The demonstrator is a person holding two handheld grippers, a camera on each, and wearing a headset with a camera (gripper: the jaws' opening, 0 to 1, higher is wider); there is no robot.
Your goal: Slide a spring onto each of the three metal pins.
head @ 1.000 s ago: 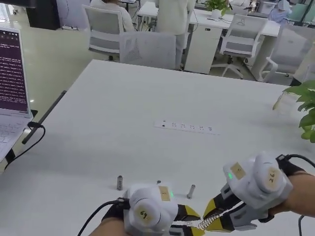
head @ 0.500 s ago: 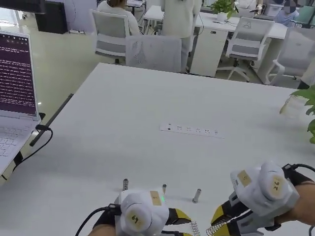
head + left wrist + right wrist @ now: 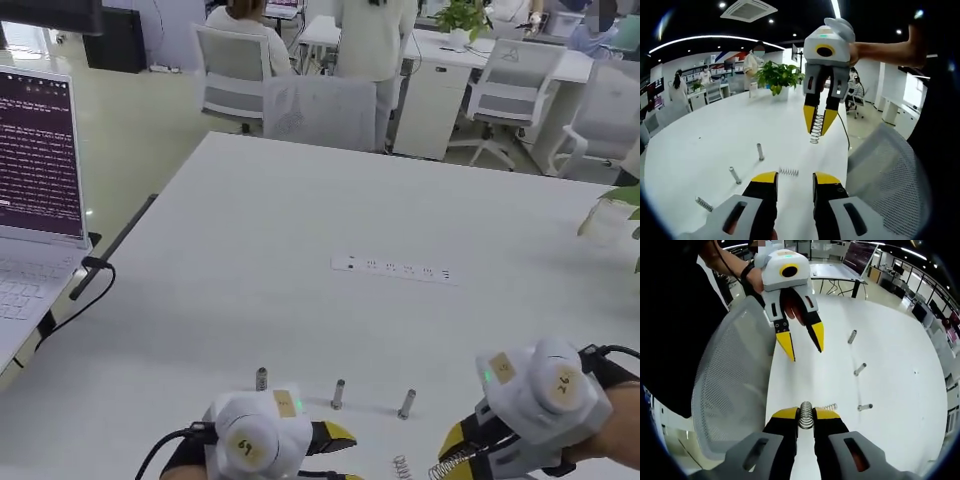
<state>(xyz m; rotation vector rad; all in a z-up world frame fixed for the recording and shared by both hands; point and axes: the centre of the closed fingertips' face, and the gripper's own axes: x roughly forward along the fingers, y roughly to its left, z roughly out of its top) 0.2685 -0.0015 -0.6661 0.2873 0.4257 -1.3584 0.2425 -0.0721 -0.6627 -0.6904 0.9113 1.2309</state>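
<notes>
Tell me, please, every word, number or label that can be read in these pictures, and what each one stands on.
"26": round sticker on the right gripper, as best it reads.
Two digits, too blurred and tilted to read: similar sticker on the left gripper.
Lines of pale text, too small to read: laptop screen.

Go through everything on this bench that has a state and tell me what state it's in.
Left tool: open, empty.
Right tool: shut on held spring.
Loose spring: lying on the table.
Leftmost pin: standing, spring on.
Middle pin: standing, bare.
Rightmost pin: standing, bare.
Laptop: open, screen lit.
</notes>
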